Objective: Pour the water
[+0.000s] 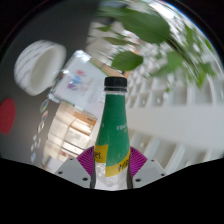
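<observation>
Tongs [112,172] grip a green bottle [113,125] at six o'clock, both purple pads [88,160] pressing its sides. Its white cap points to twelve. Leafy plant [150,40] at one o'clock, white bowl [38,68] at ten.

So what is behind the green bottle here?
Behind the green bottle, gripped between the gripper pads, are leafy plant stems, a white bowl-like object and a printed sheet. Whatever lies directly behind the bottle's body is covered.

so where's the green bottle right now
In the gripper view the green bottle stands upright between the gripper fingers, both pads pressing its sides, green leaves beyond it.
</observation>
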`<state>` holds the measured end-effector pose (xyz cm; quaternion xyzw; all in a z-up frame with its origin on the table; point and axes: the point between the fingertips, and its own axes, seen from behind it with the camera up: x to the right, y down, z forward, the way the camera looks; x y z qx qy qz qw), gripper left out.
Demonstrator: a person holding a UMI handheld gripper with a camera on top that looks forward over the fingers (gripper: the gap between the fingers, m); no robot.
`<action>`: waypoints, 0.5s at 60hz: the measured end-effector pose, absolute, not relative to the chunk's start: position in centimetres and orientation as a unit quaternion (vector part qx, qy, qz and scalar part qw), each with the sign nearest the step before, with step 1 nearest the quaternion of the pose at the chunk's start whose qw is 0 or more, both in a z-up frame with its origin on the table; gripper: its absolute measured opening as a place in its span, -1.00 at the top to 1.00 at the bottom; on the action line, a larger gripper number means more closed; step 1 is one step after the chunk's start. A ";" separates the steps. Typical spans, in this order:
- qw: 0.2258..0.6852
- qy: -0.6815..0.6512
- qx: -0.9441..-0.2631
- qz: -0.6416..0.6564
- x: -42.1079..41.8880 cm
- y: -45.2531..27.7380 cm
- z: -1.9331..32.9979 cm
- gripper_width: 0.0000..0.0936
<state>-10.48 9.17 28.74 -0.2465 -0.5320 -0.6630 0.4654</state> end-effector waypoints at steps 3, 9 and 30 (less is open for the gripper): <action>0.525 -0.495 -0.305 -0.621 -9.9 8.5 30.9 0.10; 0.658 -0.377 -0.447 -0.474 -8.4 7.3 34.7 0.10; 0.698 -0.089 -0.710 -0.015 -8.9 8.7 24.9 0.11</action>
